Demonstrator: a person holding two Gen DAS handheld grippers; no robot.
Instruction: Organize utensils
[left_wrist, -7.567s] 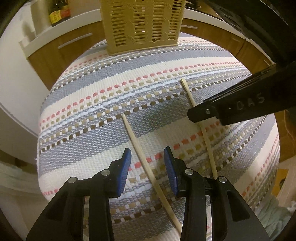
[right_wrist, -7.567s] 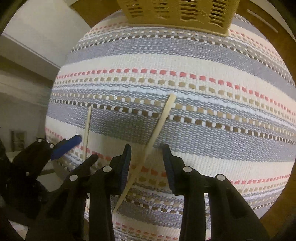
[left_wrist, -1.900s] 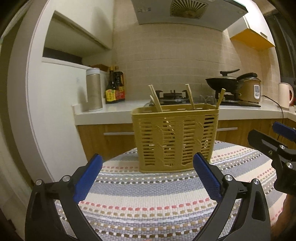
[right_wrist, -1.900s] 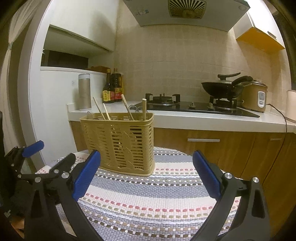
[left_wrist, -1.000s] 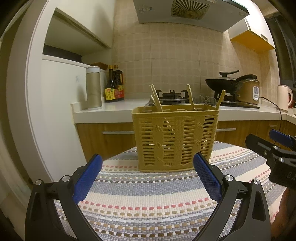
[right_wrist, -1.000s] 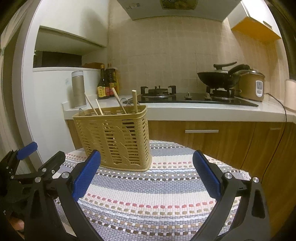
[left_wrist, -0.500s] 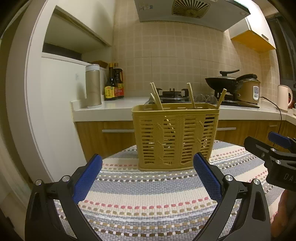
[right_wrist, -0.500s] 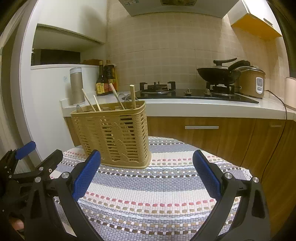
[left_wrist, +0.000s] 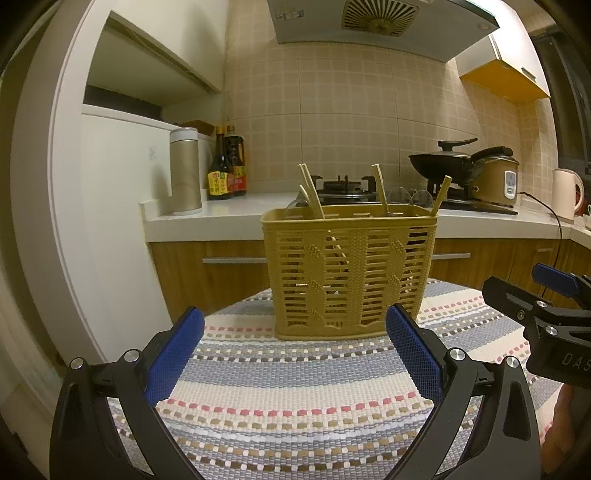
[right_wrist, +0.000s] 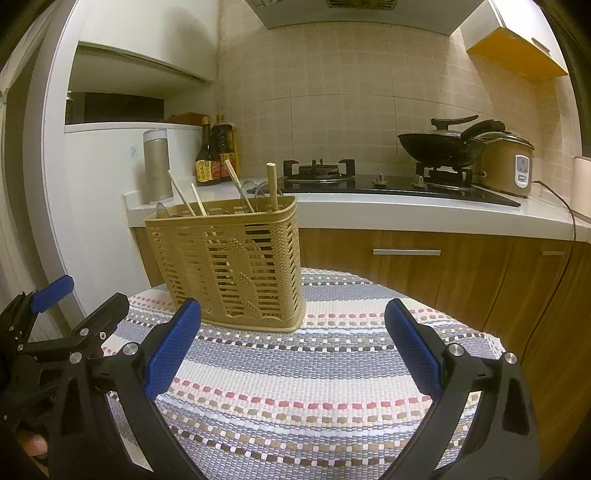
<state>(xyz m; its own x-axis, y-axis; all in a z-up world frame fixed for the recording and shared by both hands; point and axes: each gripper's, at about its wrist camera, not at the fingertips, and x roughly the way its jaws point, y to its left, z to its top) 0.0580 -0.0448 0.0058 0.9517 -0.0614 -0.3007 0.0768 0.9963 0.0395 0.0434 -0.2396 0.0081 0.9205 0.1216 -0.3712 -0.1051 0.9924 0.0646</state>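
Centrally: one tan plastic utensil basket (left_wrist: 349, 275), slatted sides, standing upright on the striped woven mat (left_wrist: 295, 398) that covers the round worktop (right_wrist: 491, 341), toward the far edge. Contents: wooden chopsticks (left_wrist: 312, 192), several, leaning at mixed angles with their top ends above the rim; a pair to the left, one near the middle (left_wrist: 380, 189), one at the right corner (left_wrist: 441, 195). Rounded clear or metallic shapes (right_wrist: 255, 192) also rise above the rim; too indistinct to name.

Left gripper (left_wrist: 293, 349): spread wide, blue pads (left_wrist: 175, 354) well apart, nothing between them, held low over the near side of the mat and facing the basket. Apart from the basket.

Right gripper (right_wrist: 291, 345): likewise spread wide and empty, blue pads (right_wrist: 413, 345) well apart, over the mat to the right of the left gripper; the basket sits ahead and to its left. Each gripper shows at the edge of the other's view.

Surroundings, behind the worktop: white kitchen counter (left_wrist: 229, 212) on wooden cabinet fronts (right_wrist: 406, 258). On it, from left: a beige cylindrical canister (left_wrist: 184, 177), two dark sauce bottles (left_wrist: 225, 170), a gas hob (right_wrist: 369, 179), a black lidded wok (right_wrist: 441, 142), a tan rice cooker (right_wrist: 508, 162), and a pale kettle (left_wrist: 567, 194) at far right. Above: tiled wall, range hood (left_wrist: 373, 22). A white refrigerator (left_wrist: 110, 206) stands at left.
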